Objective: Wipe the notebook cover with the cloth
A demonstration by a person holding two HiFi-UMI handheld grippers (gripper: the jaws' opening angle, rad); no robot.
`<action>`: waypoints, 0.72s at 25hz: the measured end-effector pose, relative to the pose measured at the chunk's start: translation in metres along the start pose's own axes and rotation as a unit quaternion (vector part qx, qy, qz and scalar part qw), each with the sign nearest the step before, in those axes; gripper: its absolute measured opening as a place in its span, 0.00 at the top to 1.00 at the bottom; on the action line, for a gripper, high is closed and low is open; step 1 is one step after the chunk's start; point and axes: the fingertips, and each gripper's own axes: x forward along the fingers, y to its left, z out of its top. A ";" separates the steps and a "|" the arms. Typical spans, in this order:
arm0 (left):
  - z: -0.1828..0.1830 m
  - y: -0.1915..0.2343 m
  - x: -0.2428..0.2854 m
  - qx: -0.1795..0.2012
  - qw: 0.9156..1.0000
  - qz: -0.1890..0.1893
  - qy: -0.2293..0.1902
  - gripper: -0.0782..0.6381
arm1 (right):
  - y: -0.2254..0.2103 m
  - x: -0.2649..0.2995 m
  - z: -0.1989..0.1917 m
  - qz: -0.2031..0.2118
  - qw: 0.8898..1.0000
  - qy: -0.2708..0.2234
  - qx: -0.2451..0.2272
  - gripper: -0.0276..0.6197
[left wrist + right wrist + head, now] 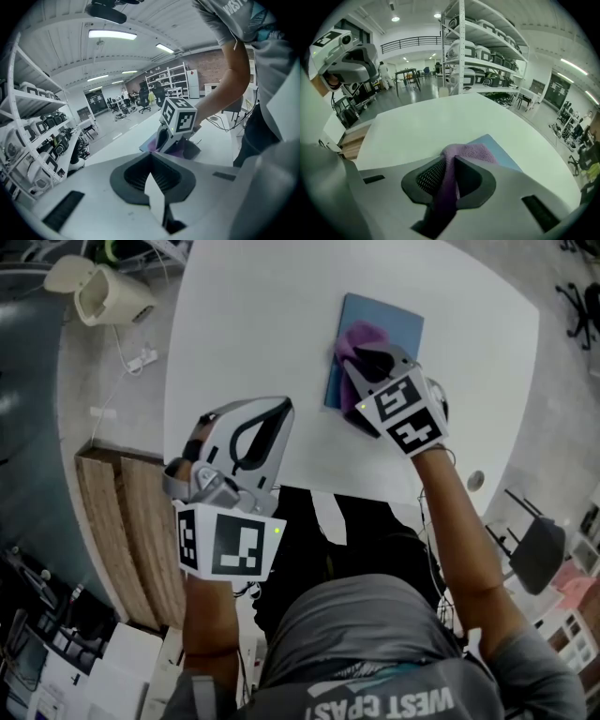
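Table: white table (262, 324), shelving beyond.
Notebook: blue notebook (398, 320) lies flat at the far side.
Left gripper (281, 409): jaws together, empty, well apart from it.
Right gripper (361, 362): clamped on the purple cloth (361, 337), which is on the cover.
Risk: unpinned, the notebook may slide under a stroke.

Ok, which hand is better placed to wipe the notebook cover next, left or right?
Right. The right tongs are shut on the purple cloth, which lies on the blue notebook. The left tongs are shut and empty, above bare table, well short of the notebook.
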 end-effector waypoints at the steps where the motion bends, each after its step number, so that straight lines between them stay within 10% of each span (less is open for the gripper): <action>1: -0.002 0.001 -0.001 -0.001 1.000 0.001 0.000 0.89 | 0.000 0.001 0.001 0.001 1.000 0.000 -0.001 0.83; 18: 0.011 0.004 0.018 0.021 0.999 -0.029 -0.007 0.89 | -0.063 -0.044 -0.074 -0.077 0.994 0.041 0.072 0.83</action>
